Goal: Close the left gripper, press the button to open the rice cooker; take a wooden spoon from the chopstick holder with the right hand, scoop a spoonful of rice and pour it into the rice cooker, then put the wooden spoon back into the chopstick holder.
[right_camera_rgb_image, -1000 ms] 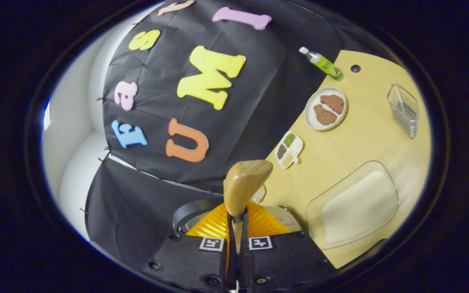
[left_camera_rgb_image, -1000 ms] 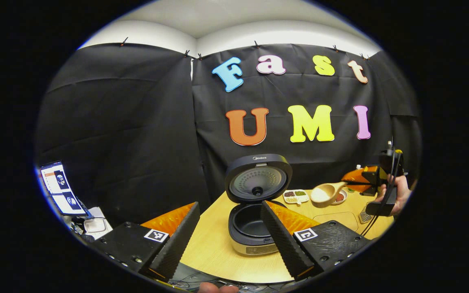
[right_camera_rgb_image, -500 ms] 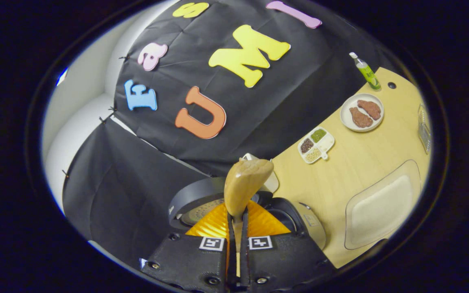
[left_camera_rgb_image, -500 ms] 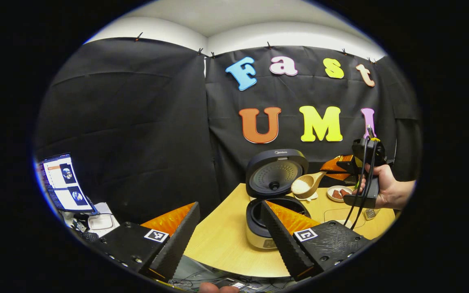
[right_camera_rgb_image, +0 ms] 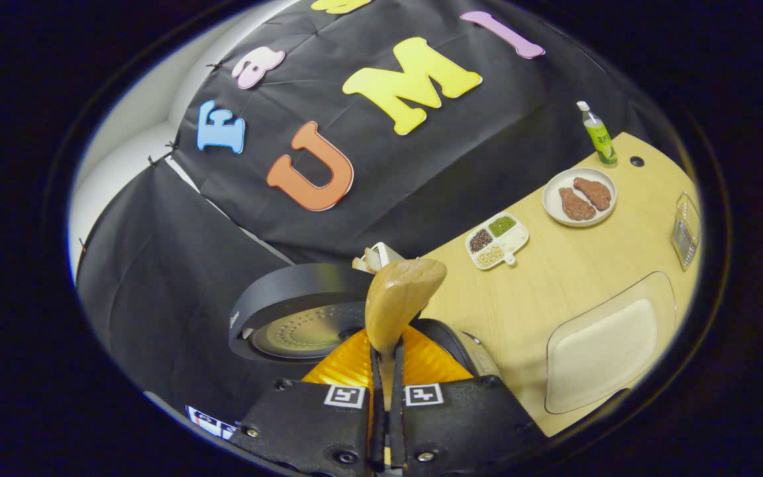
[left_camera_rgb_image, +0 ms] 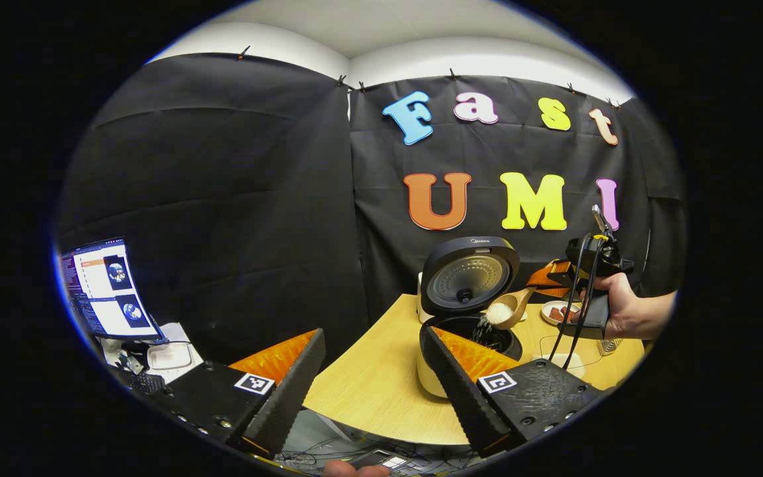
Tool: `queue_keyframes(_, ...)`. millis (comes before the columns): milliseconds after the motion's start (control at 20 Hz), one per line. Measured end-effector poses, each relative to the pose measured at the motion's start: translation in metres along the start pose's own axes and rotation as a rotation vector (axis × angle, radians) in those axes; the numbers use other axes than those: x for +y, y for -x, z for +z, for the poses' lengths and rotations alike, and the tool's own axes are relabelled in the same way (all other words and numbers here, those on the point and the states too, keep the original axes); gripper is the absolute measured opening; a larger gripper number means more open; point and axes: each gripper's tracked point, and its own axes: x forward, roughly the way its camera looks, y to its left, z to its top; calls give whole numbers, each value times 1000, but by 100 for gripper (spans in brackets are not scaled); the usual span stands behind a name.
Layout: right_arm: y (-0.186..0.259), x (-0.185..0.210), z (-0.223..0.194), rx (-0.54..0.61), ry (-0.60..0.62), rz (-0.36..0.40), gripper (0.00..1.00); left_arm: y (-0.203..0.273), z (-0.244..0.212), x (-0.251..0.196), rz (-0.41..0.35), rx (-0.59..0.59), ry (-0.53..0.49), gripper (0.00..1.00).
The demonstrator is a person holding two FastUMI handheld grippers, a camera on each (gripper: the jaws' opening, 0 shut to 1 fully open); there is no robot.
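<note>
Here, the wooden spoon (right_camera_rgb_image: 398,301) is clamped by its handle in the right hand-held gripper (right_camera_rgb_image: 387,371), tilted over the open rice cooker (left_camera_rgb_image: 467,311) near the surface (left_camera_rgb_image: 368,384) edge, rice spilling. The left hand-held gripper (left_camera_rgb_image: 371,377) is held wide, empty, short of that edge. One glass rice tray (right_camera_rgb_image: 603,351), one plate (right_camera_rgb_image: 579,197) and one bottle (right_camera_rgb_image: 599,136) are counted, bare wood between.

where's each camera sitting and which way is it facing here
Left gripper view: rides the open left gripper, facing across the table at the open rice cooker; the right gripper and a hand show farther off.
Right gripper view: rides the right gripper, rolled sideways above the cooker, clamping the wooden spoon.
Shared: rice cooker, spoon, clear rice tray, meat plate.
</note>
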Motion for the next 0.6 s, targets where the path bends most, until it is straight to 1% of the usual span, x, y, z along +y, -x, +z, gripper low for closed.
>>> queue_keyframes(50,-1,1,-1,-1,18,-4,8,1,-1,2,0,0,0,96)
queue_keyframes(100,-2,2,-1,-3,37,-9,6,1,0,2,1,1,1,96)
queue_keyframes(150,-3,2,-2,-3,56,-13,8,1,-1,4,1,2,2,96)
queue_keyframes(200,-3,3,-2,-2,74,-18,9,1,0,5,2,1,4,96)
queue_keyframes(600,-2,6,-1,-6,191,-42,9,2,1,10,14,-9,13,96)
